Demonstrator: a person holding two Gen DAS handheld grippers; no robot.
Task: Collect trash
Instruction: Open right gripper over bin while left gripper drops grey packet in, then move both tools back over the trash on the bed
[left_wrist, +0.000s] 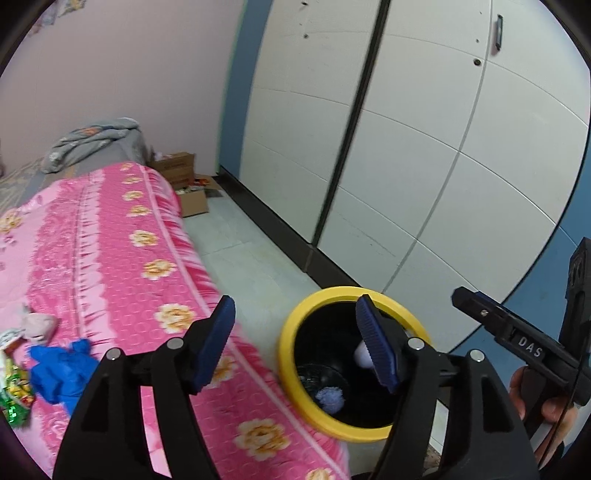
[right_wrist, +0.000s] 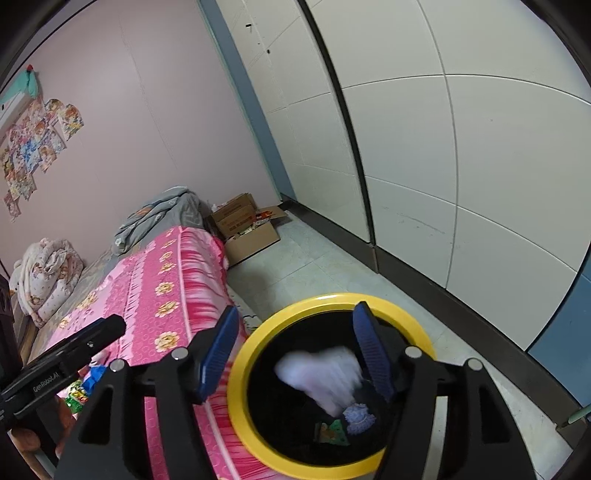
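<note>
A black bin with a yellow rim (left_wrist: 291, 332) (right_wrist: 240, 373) stands on the floor beside the pink bed. My right gripper (right_wrist: 295, 354) is open just above it, and a blurred white piece of trash (right_wrist: 325, 373) is in mid-air inside the bin mouth, free of the fingers. A purple scrap (right_wrist: 358, 417) and a green wrapper (right_wrist: 332, 432) lie at the bottom. My left gripper (left_wrist: 299, 343) is open and empty above the bed edge. On the bed at left lie a blue glove (left_wrist: 59, 369), a crumpled tissue (left_wrist: 37, 325) and green-yellow wrappers (left_wrist: 14, 391).
The pink flowered bedspread (left_wrist: 122, 266) fills the left. White wardrobe doors (left_wrist: 424, 147) run along the right. Open cardboard boxes (right_wrist: 247, 225) stand at the far end of the tiled floor (right_wrist: 314, 266). Folded quilts (right_wrist: 44, 273) sit at the bed's head.
</note>
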